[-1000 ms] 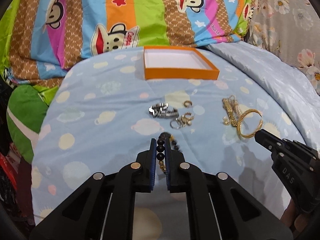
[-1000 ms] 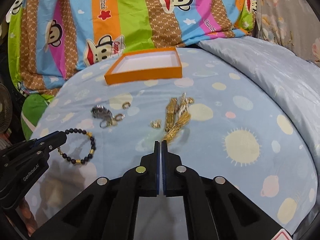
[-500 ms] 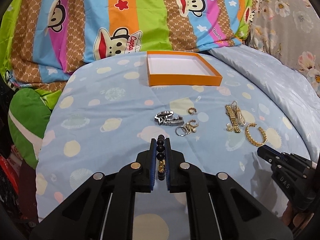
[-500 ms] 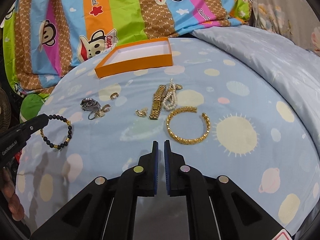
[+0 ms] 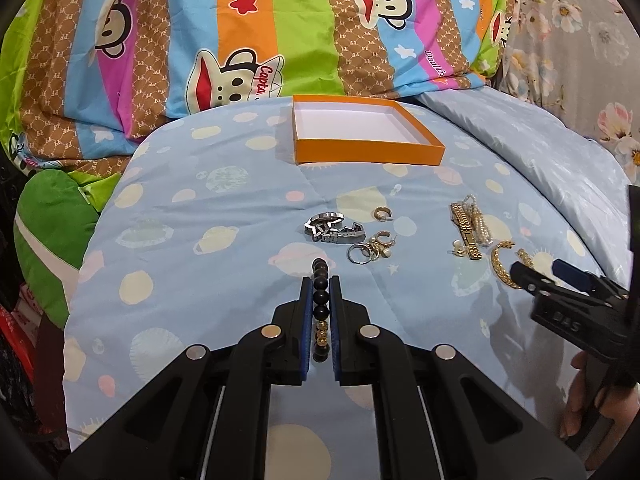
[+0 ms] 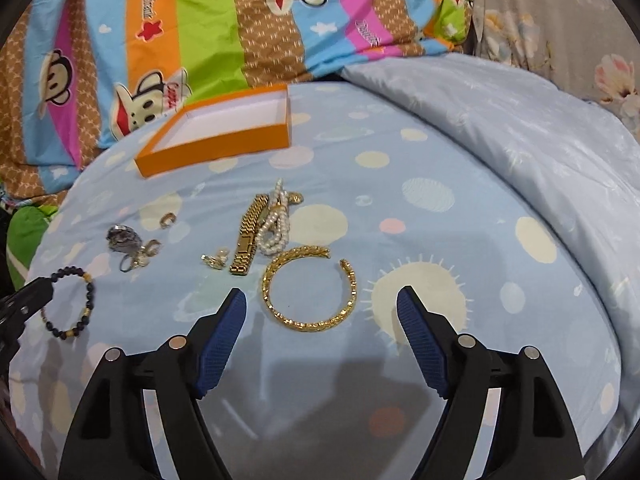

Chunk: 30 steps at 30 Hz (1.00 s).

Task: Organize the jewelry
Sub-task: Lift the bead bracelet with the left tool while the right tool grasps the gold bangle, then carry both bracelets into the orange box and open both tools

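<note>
- Your left wrist camera sits behind the left gripper [image 5: 320, 280] and looks forward and down along its fingers, across the blue bedcover [image 5: 208, 248] toward the orange box [image 5: 366, 152] and the striped blanket [image 5: 168, 40] behind it.
- Your right wrist camera sits in the same way behind the right gripper [image 6: 322, 306]. It looks down more steeply and is nearer to the cover; the gold bangle [image 6: 310, 290] is large and close in front of it.
- Both views share the orange box, the jewelry in the middle of the cover and the blanket.
- Each camera also sees the other gripper: the right one at the right edge of the left view, the left one at the left edge of the right view.
</note>
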Motion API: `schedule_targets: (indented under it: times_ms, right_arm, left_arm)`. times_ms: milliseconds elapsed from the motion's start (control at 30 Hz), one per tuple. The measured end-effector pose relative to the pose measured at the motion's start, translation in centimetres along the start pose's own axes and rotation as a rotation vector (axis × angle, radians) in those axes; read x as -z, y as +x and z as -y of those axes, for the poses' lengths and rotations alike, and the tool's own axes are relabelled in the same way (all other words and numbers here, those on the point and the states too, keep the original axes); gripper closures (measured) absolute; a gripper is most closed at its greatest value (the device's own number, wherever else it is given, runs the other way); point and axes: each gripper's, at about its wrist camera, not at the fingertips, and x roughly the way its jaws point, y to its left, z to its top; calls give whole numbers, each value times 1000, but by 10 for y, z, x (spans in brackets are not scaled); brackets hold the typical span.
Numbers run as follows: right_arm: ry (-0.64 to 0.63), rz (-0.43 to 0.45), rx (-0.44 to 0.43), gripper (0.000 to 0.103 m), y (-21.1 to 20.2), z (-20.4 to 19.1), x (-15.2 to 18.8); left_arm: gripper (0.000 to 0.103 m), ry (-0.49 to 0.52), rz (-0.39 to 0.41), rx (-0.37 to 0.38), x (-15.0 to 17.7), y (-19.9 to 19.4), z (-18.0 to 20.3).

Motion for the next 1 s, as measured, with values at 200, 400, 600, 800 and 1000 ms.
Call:
schedule_targets:
  times_ms: [200,400,600,800,1000]
  right_arm:
    - [-17,-32,20,47,13,-7,2]
    - [22,0,-38,48,-2,0,-1]
    - [10,89,-96,48,-25,-3,-43]
    - [-27,149,-163,48,-5,-19,-110]
    - [-75,158,-204,48,47,-46,-172]
  left_arm:
    - [96,12,4,-5,-3,1,3]
    - [96,24,9,-3,-13,1,1]
    - [96,50,36,3,-43,2,1]
    - [96,77,93,-16,-100,27,9]
    - [96,80,125,6,-169,82,18]
